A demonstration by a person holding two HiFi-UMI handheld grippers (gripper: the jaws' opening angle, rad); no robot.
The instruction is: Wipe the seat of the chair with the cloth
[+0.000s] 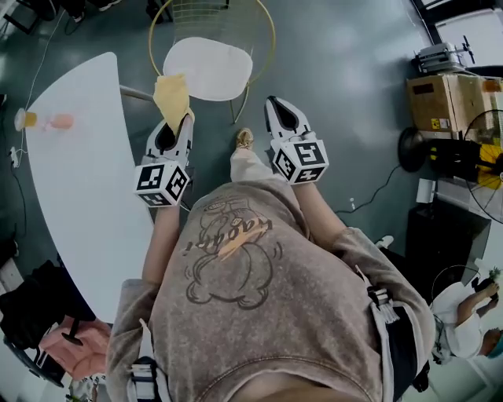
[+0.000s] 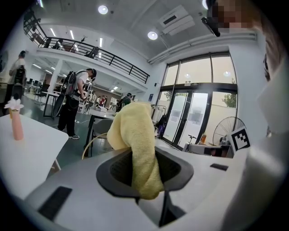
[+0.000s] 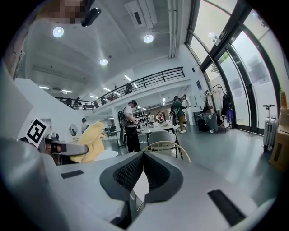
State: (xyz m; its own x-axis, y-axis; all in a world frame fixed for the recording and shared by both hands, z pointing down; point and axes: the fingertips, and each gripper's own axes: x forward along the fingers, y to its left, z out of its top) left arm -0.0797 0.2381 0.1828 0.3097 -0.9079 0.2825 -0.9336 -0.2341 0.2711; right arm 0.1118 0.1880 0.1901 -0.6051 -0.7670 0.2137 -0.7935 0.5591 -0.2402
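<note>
The chair's white seat point(image 1: 208, 69) with its gold wire back point(image 1: 214, 14) stands just ahead of both grippers. My left gripper point(image 1: 174, 126) is shut on a yellow cloth point(image 1: 172, 97), which sticks up past the jaw tips over the seat's near left edge. In the left gripper view the cloth point(image 2: 136, 143) is pinched between the jaws of the left gripper point(image 2: 145, 168). My right gripper point(image 1: 284, 116) hangs to the right of the seat, shut and holding nothing. In the right gripper view, the right gripper point(image 3: 143, 168) has its jaw tips touching, with the chair point(image 3: 163, 143) and cloth point(image 3: 91, 139) beyond.
A long white table point(image 1: 78, 180) runs along the left, with a small bottle point(image 1: 26, 119) on its far end. A cardboard box point(image 1: 444, 102) and a fan point(image 1: 475, 157) stand at the right. The person's shoe point(image 1: 244, 139) is on the grey floor between the grippers.
</note>
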